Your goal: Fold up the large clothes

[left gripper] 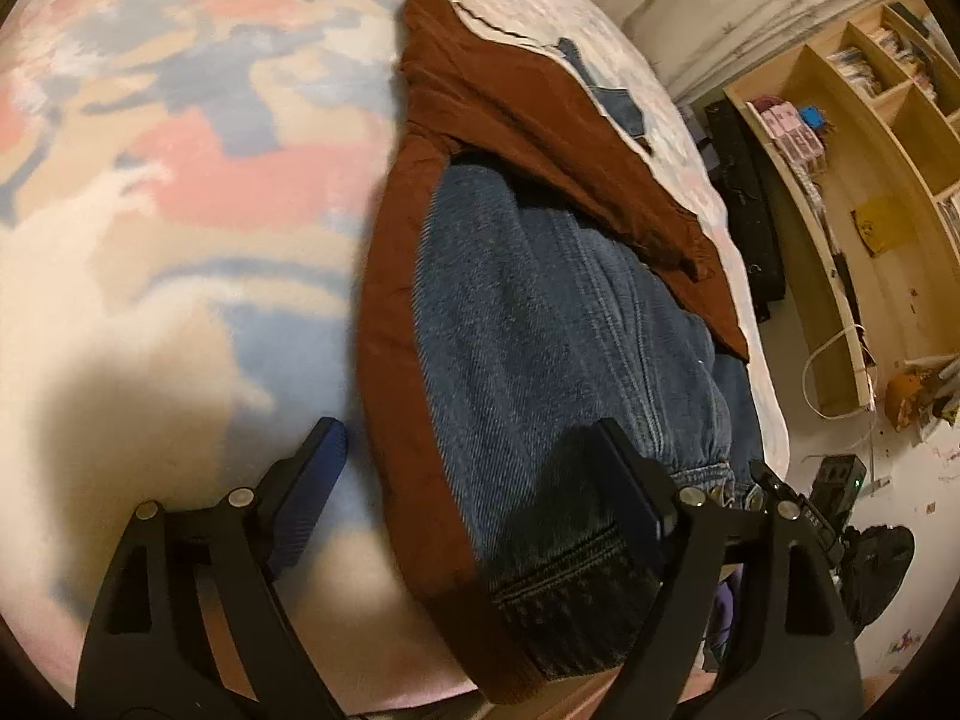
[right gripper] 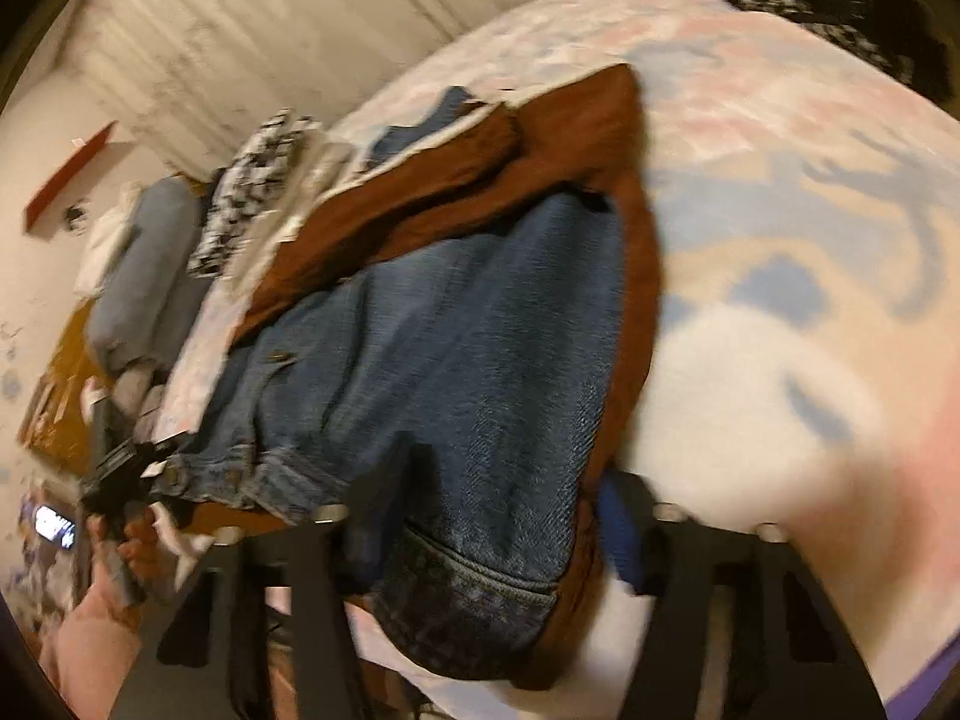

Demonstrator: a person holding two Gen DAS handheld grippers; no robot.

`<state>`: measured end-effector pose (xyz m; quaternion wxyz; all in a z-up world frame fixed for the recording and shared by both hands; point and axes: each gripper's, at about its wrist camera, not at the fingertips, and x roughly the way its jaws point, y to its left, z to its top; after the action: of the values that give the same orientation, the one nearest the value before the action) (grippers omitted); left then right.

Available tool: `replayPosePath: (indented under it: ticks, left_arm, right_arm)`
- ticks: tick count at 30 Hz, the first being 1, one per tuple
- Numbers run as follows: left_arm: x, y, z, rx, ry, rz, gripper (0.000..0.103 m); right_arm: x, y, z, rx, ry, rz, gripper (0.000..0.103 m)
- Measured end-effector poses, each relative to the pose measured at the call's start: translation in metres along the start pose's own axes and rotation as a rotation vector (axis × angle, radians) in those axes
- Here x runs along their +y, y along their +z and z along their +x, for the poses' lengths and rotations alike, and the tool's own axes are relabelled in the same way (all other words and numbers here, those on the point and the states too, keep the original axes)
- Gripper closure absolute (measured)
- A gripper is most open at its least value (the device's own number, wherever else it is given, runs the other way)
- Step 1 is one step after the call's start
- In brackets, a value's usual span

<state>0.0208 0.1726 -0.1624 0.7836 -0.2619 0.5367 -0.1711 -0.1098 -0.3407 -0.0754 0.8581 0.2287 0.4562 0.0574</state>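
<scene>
A blue denim jacket [left gripper: 540, 348] with a rust-brown lining [left gripper: 396, 312] lies partly folded on the bed, brown side showing along its left edge and across its top. My left gripper [left gripper: 474, 468] is open, its jaws wide apart above the jacket's left hem, holding nothing. In the right wrist view the same jacket [right gripper: 468, 336] lies ahead with its brown lining [right gripper: 636, 252] on the right. My right gripper [right gripper: 480, 534] is open over the jacket's near hem, and part of its left finger is hidden by the denim. The other gripper [right gripper: 120, 480] shows at the far left with a hand.
The bed has a pastel pink, blue and cream blanket [left gripper: 180, 180]. A wooden shelf unit [left gripper: 870, 150] stands on the floor to the right. Folded and piled clothes [right gripper: 150, 252] lie beyond the bed's edge in the right wrist view.
</scene>
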Motion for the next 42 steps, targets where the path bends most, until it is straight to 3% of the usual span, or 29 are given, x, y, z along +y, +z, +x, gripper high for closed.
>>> replayPosePath:
  ticks: [3,9,10,11,13,15,21,26,31,39,42]
  left_arm:
    - [-0.002,0.000,0.004,-0.014,-0.014,0.026,0.023]
    - [-0.008,0.003,0.014,-0.033,0.015,0.051,0.025]
    - [-0.008,0.002,0.014,-0.035,0.020,0.054,0.036]
    - [-0.009,0.003,0.016,-0.035,0.022,0.056,0.054]
    - [-0.008,0.003,0.020,-0.019,0.005,0.029,0.085]
    - [-0.007,0.004,0.023,-0.033,0.022,-0.023,0.094]
    - [-0.029,-0.003,0.009,-0.097,0.166,0.007,0.098]
    - [-0.044,-0.004,-0.019,-0.121,0.188,0.039,0.099]
    - [-0.047,-0.021,-0.039,-0.087,0.212,0.063,0.099]
    - [-0.050,-0.033,-0.068,-0.039,0.165,0.088,0.100]
    - [-0.049,-0.013,-0.067,-0.019,0.099,0.005,0.100]
  right_arm:
    - [-0.004,0.006,0.010,-0.001,0.068,0.003,0.058]
    - [-0.001,0.008,0.029,-0.008,0.078,-0.008,0.058]
    - [-0.001,0.008,0.030,-0.014,0.080,-0.012,0.059]
    - [0.000,0.008,0.030,-0.020,0.078,-0.015,0.062]
    - [-0.001,0.006,0.029,-0.026,0.069,-0.016,0.076]
    - [-0.006,0.005,0.026,-0.038,0.065,0.005,0.081]
    - [0.007,0.004,0.014,-0.071,0.001,-0.047,0.088]
    - [0.028,0.007,-0.006,-0.086,-0.002,-0.120,0.089]
    - [0.047,-0.002,-0.021,-0.062,-0.005,-0.178,0.090]
    - [0.064,-0.025,-0.032,0.023,-0.012,-0.168,0.090]
    - [0.065,-0.010,-0.030,0.000,0.033,-0.119,0.090]
